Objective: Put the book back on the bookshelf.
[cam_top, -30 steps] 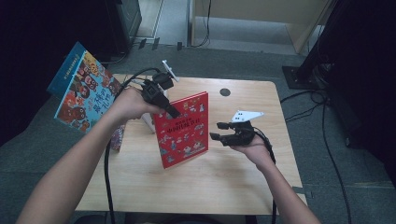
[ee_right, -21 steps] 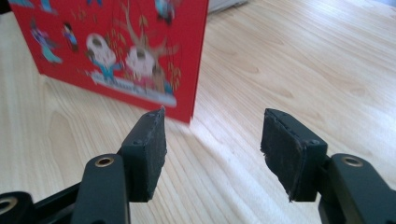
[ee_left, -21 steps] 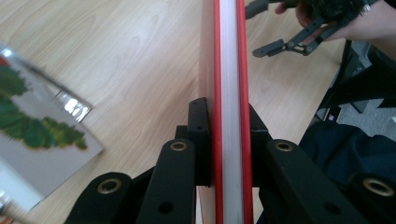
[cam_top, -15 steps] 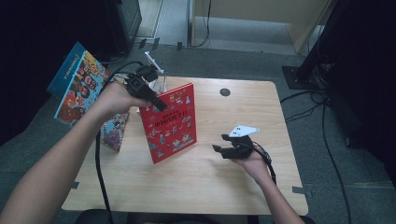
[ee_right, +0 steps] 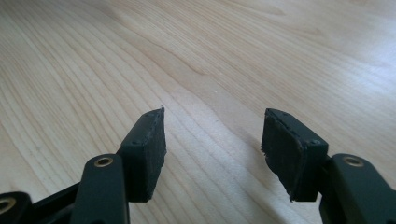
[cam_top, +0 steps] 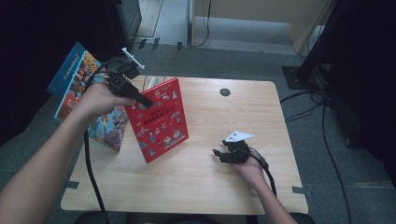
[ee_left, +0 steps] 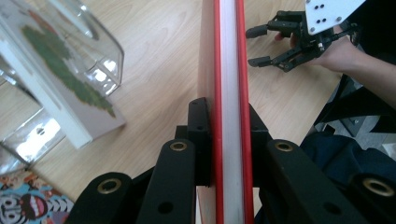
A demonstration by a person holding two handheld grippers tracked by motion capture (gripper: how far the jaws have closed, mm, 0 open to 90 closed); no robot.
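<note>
A red picture book (cam_top: 161, 123) hangs tilted above the left half of the wooden table (cam_top: 243, 112). My left gripper (cam_top: 141, 99) is shut on its upper edge. In the left gripper view the book's white page edge between red covers (ee_left: 229, 56) runs straight up from my left gripper (ee_left: 229, 140), whose jaws press on both covers. My right gripper (cam_top: 218, 154) lies low over the table at the right, open with nothing between its jaws. The right gripper view has my right gripper (ee_right: 212, 144) just above bare wood (ee_right: 210, 56). It also appears far off as the right gripper (ee_left: 259, 46).
A blue-edged picture book (cam_top: 70, 81) stands at the table's left edge, and another colourful book (cam_top: 108, 129) leans beneath my left hand. A clear plastic holder (ee_left: 100, 51) with a book in it sits beside the red book. A dark round grommet (cam_top: 225, 92) marks the table's back.
My left hand has carried the red book to the left and toward the table's back. My right gripper has sunk toward the table and come nearer the front edge.
</note>
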